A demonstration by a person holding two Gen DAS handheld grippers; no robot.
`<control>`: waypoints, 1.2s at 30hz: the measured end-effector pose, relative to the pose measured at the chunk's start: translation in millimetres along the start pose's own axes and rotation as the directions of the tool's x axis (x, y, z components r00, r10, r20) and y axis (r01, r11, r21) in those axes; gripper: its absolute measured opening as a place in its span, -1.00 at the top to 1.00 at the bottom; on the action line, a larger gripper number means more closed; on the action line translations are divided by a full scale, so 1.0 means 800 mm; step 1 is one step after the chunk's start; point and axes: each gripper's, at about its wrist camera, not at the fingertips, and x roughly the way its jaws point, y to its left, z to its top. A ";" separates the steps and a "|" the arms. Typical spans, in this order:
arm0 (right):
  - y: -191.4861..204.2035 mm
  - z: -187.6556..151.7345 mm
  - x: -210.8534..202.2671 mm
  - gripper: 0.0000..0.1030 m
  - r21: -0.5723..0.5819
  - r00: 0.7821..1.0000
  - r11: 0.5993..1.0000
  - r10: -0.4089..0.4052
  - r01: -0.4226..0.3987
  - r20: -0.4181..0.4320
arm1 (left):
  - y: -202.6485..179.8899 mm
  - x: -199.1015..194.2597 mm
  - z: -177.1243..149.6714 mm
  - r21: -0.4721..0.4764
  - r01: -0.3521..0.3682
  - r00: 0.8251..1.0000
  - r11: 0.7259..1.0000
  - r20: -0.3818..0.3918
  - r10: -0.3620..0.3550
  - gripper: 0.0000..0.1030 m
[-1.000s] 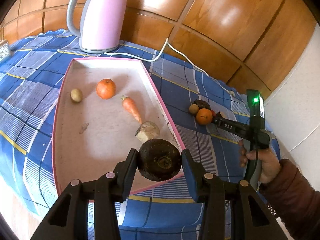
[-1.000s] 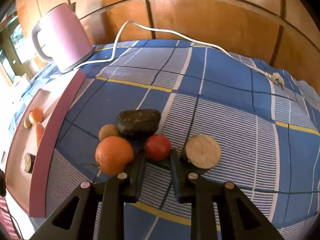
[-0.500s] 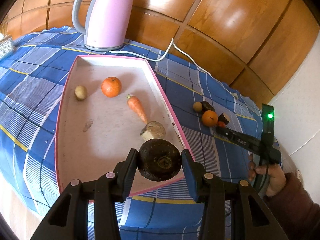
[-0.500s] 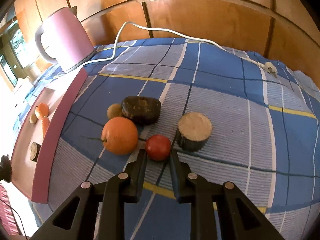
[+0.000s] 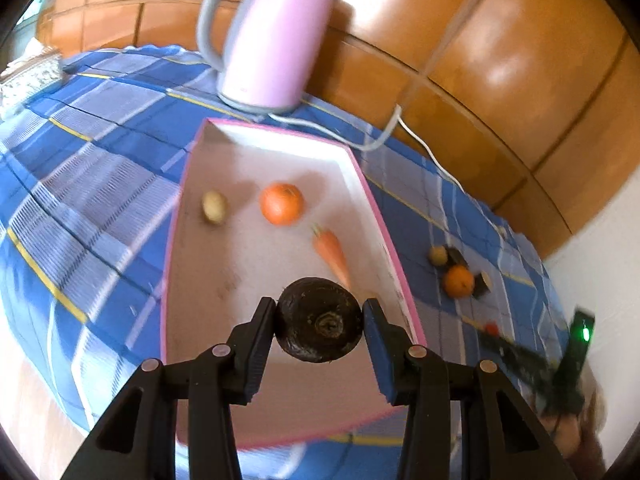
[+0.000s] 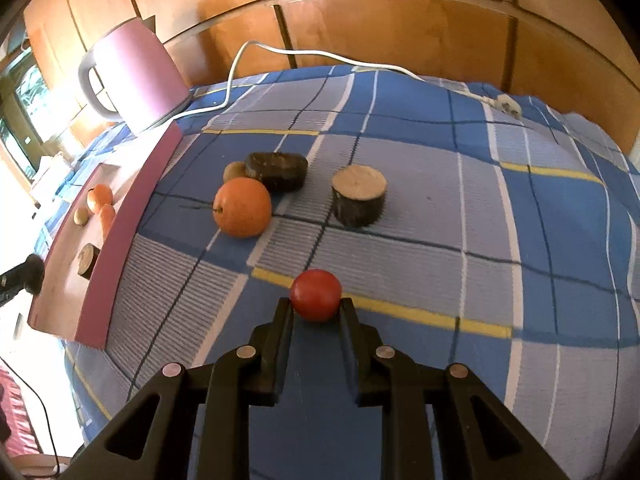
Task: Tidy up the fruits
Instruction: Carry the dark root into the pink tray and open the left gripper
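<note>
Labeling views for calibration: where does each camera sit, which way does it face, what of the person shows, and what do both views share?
Left wrist: on the left gripper, looking down into the pink tray; dark round vegetable clamped; the other hand shows at right.
Right wrist: on the right gripper, facing the blue cloth; tomato clamped; no hand visible.
Shared: the tray, kettle, loose orange.

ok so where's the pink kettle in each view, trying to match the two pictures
Left wrist view: the pink kettle stands at top centre, on the blue checked cloth just beyond the far end of the pink tray.
Right wrist view: the kettle is at the upper left, past the tray's far corner.
Shared landmark: the white cord running from the kettle's base across the cloth.
</note>
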 end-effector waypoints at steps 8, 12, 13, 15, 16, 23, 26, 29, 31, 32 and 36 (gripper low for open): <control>0.001 -0.010 -0.006 0.56 0.002 1.000 1.000 -0.011 0.011 0.003 | 0.018 0.037 0.063 0.005 -0.084 0.995 0.996 0.049 0.083 0.13; 0.003 -0.011 -0.007 0.56 -0.002 1.000 1.000 -0.019 0.019 0.002 | 0.031 0.061 0.086 -0.008 -0.134 0.990 0.991 0.050 0.134 0.12; 0.003 -0.011 -0.008 0.56 -0.003 1.000 1.000 -0.020 0.020 0.001 | 0.032 0.065 0.090 0.001 -0.151 0.987 0.989 0.058 0.151 0.12; 0.003 -0.011 -0.008 0.56 -0.003 1.000 1.000 -0.025 0.025 0.000 | 0.034 0.075 0.098 0.008 -0.182 0.982 0.983 0.059 0.182 0.11; 0.003 -0.011 -0.008 0.56 -0.003 1.000 1.000 -0.026 0.026 -0.001 | 0.035 0.076 0.099 0.006 -0.189 0.980 0.982 0.062 0.188 0.06; 0.002 -0.013 -0.009 0.56 -0.007 0.999 0.999 -0.034 0.034 -0.001 | 0.030 0.059 0.085 -0.016 -0.191 0.978 0.981 0.085 0.192 -0.32; 0.003 -0.013 -0.009 0.56 -0.009 0.999 0.999 -0.036 0.036 0.000 | 0.020 0.046 0.066 -0.006 -0.209 0.974 0.978 0.091 0.209 -0.41; 0.002 -0.012 -0.009 0.55 -0.004 0.999 0.999 -0.035 0.035 -0.003 | 0.008 0.034 0.044 0.014 -0.212 0.973 0.977 0.094 0.210 -0.48; 0.003 -0.012 -0.010 0.47 -0.001 0.999 0.999 -0.033 0.033 -0.003 | 0.000 0.028 0.030 0.033 -0.215 0.973 0.976 0.096 0.211 -0.48; 0.003 -0.012 -0.010 0.37 0.001 1.000 1.000 -0.029 0.029 -0.002 | -0.003 0.025 0.023 0.039 -0.215 0.973 0.976 0.094 0.211 -0.48; 0.003 -0.014 -0.013 0.27 0.004 1.000 1.000 -0.025 0.025 0.002 | -0.010 0.017 0.001 0.045 -0.206 0.976 0.977 0.077 0.202 -0.54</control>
